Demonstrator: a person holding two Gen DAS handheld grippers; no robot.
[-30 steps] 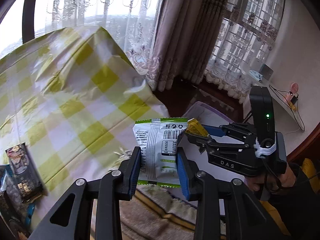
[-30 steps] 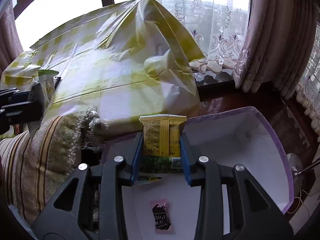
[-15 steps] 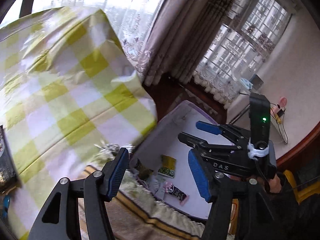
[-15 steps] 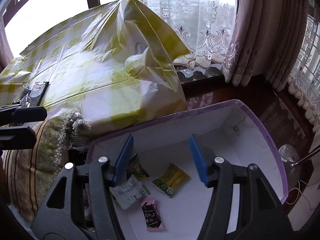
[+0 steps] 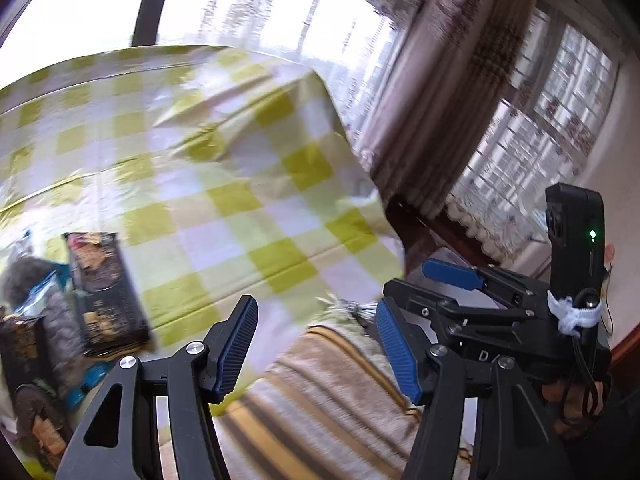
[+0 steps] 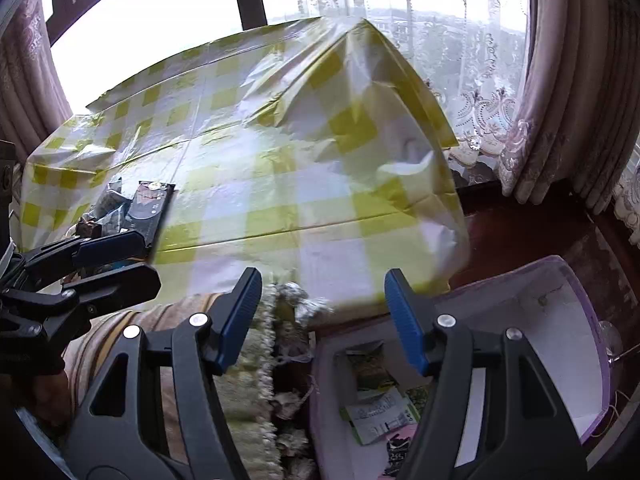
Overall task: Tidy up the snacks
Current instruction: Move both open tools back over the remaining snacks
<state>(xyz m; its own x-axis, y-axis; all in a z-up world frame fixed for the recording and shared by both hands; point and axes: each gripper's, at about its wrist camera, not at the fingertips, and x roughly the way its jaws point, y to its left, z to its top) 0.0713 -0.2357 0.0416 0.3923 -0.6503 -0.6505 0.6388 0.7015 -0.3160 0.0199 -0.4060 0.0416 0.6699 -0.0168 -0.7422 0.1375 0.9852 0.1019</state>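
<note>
the left gripper [image 5: 316,348] has its fingers [image 5: 236,344] spread apart with nothing between them; they have just been opening. beyond the fingertips lies the table [image 5: 240,208] under a yellow and white checked cloth. to the left of the fingers, a pile of snack packets [image 5: 100,292] rests on the cloth, a dark flat packet on top and a blue one beneath it, all rather blurred. below the fingertips is a striped cushion [image 5: 320,400] with a fringed edge.

the right gripper [image 6: 324,320] also has its fingers [image 6: 404,320] parted and empty, and they too have just been opening. under the right finger and a little beyond it sits a white box [image 6: 560,340] with a purple rim, standing beside the table edge. inside it, near the base of the right finger, lie several small packets [image 6: 376,412]: a white and green one, a darker green one above it, and a pink and black one lower down. the left gripper shows at the left of the fingers, over the cushion.
</note>
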